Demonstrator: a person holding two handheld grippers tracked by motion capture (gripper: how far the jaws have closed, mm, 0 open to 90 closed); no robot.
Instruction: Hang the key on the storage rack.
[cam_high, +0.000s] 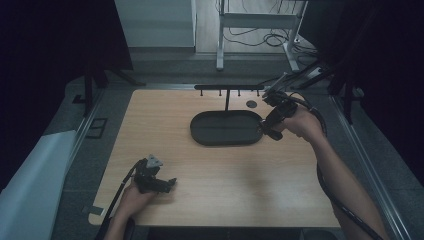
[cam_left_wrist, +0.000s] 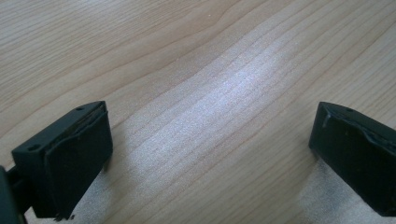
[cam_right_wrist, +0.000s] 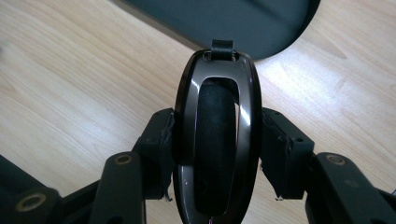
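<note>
Two grippers in play, one per hand. R gripper (cam_high: 270, 125) sits at the right end of the dark oval tray (cam_high: 226, 139), over the wooden surface (cam_high: 240, 185), w/ the person's right hand (cam_high: 300, 122) wrapped round the grip and the forearm running down-right to the frame's bottom edge; wrist bent so the tool aims down-left toward the tray rim. In the right gripper view its fingers (cam_right_wrist: 156, 149) are clamped on both sides of a glossy dark oval object (cam_right_wrist: 215, 140) w/ a black padded centre and a small strap tab on top; object held upright on edge, tab end just short of the tray's edge (cam_right_wrist: 261, 32), above the wood.

L gripper (cam_high: 159, 184) rests low near the front-left of the surface, well apart from the tray, left hand (cam_high: 134, 197) behind it, forearm coming up from the bottom edge. Its fingers (cam_left_wrist: 70, 158) are spread wide w/ only bare wood grain between them, nothing gripped.
</note>
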